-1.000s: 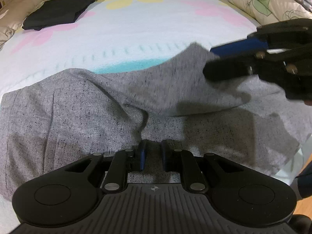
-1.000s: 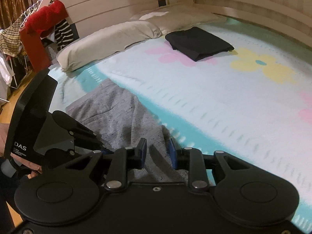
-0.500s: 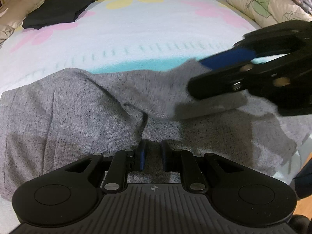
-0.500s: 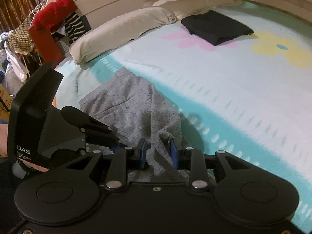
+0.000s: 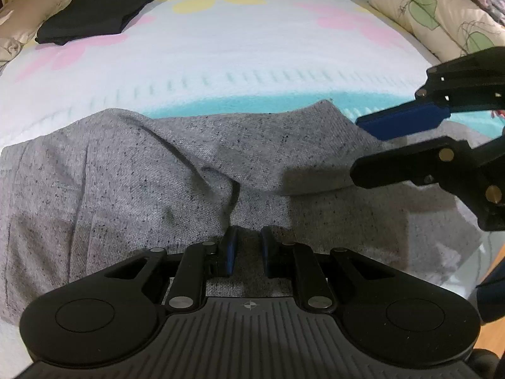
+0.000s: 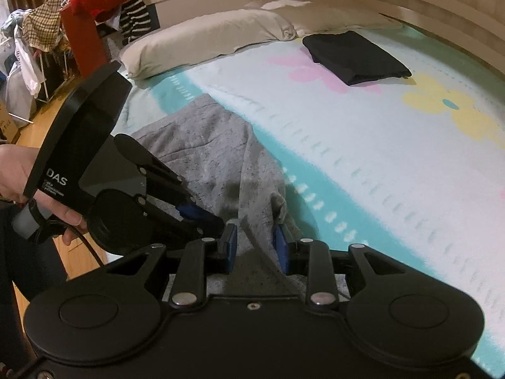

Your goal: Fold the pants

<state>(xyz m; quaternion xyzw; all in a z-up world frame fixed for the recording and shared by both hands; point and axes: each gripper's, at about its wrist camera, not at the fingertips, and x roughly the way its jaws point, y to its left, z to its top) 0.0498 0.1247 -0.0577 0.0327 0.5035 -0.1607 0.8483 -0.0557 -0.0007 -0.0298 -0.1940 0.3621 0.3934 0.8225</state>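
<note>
Grey speckled pants (image 5: 164, 170) lie on the near edge of the bed, with one part folded over the rest. They also show in the right wrist view (image 6: 205, 145). My left gripper (image 5: 247, 249) sits low over the near edge of the pants with grey cloth between its blue pads. My right gripper (image 6: 255, 246) holds a raised fold of the same cloth between its pads. In the left wrist view the right gripper (image 5: 366, 145) reaches in from the right with its jaws apart around the folded edge.
A folded black garment (image 5: 94, 15) lies at the far left of the flowered bedsheet (image 5: 252, 47); it also shows in the right wrist view (image 6: 353, 57). Pillows (image 6: 214, 38) line the headboard. A clothes rack (image 6: 63, 15) stands beside the bed, over a wooden floor.
My right gripper swung left across the pants with the cloth, then drew back to the right. The folded part now lies flatter. My left gripper has stayed in place.
</note>
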